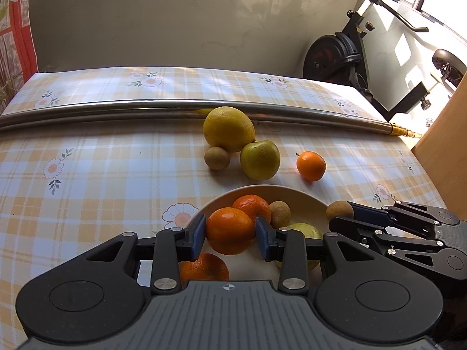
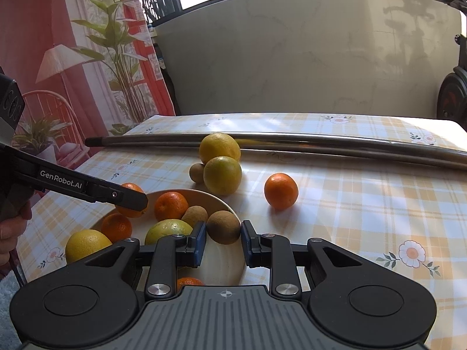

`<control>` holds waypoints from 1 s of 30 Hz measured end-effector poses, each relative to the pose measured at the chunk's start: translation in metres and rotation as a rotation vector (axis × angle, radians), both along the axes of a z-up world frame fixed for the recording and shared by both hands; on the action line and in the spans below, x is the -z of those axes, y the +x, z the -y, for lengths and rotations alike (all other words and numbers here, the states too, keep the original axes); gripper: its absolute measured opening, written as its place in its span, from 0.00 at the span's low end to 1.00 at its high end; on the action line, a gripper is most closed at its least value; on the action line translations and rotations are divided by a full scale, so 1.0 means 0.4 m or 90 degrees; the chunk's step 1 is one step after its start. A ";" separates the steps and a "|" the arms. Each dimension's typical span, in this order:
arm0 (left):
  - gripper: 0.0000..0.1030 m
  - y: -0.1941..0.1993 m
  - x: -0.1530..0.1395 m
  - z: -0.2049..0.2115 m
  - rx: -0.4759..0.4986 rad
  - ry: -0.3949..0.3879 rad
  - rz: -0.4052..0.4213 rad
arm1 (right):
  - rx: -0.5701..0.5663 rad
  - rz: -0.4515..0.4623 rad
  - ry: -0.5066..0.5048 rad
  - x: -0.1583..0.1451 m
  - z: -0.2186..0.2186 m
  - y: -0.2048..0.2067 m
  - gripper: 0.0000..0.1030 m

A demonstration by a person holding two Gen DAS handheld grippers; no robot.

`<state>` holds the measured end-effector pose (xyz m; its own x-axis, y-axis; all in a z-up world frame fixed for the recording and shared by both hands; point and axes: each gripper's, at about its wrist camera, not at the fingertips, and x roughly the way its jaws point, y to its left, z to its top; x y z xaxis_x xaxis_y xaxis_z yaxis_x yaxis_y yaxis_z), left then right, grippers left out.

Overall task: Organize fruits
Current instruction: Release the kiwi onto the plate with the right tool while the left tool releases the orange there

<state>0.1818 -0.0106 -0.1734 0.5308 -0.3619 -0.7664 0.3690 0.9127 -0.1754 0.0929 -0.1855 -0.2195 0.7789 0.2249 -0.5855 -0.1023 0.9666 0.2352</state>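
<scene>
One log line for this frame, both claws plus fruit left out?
left claw: shut on orange | right claw: shut on longan | both over bowl | table: four fruits outside

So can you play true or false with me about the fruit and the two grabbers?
1. The left hand-held gripper holds an orange. True.
2. The right hand-held gripper is empty. False: it grips a small brown fruit.
3. The bowl has no fruit in it. False: several oranges and a green fruit lie inside.
4. A metal pole lies across the table behind the fruit. True.
5. One small orange sits alone on the tablecloth. True.
</scene>
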 end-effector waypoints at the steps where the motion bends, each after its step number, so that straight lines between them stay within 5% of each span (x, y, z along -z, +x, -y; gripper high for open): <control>1: 0.38 0.000 0.000 0.001 0.001 0.000 0.000 | 0.001 0.000 0.002 -0.001 0.001 -0.003 0.23; 30: 0.38 0.019 0.024 0.008 -0.011 0.025 -0.006 | -0.015 -0.007 0.010 0.004 0.003 0.060 0.26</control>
<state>0.1895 -0.0138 -0.1830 0.5298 -0.3220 -0.7846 0.3511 0.9254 -0.1427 0.1168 -0.1867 -0.2212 0.7667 0.2532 -0.5900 -0.1229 0.9598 0.2522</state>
